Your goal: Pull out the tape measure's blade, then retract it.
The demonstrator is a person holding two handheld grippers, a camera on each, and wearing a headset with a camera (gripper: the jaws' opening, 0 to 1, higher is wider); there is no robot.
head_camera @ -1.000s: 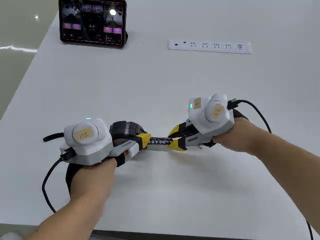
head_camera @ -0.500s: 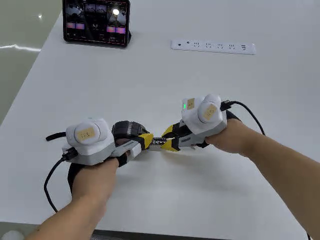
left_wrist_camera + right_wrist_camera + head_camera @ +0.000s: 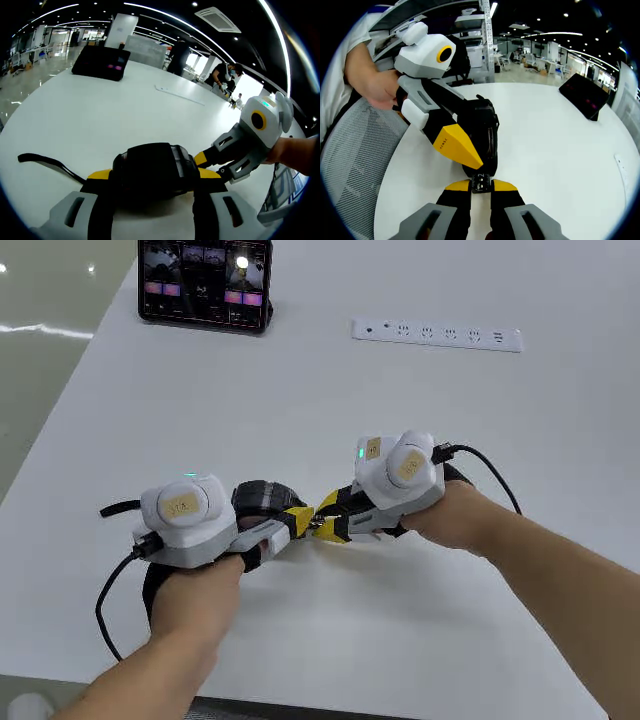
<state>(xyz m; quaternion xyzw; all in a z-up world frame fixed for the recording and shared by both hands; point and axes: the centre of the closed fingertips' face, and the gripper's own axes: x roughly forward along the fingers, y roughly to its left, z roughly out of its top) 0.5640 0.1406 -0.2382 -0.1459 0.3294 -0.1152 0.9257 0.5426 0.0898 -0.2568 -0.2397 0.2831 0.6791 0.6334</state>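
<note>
Left gripper and right gripper nearly tip to tip; I've bare table beyond, tablet and power strip far back.

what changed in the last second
The right tool, shut on the blade tip, moved toward the tape measure, so the exposed blade shrank to almost nothing. The left tool kept holding the tape measure; the tablet and power strip stayed put.

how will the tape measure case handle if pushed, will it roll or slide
The tape measure looks blocky and flat-sided, so it would probably slide rather than roll. Its black casing looks rubbery, likely grippy in the left gripper clamped around it.
</note>
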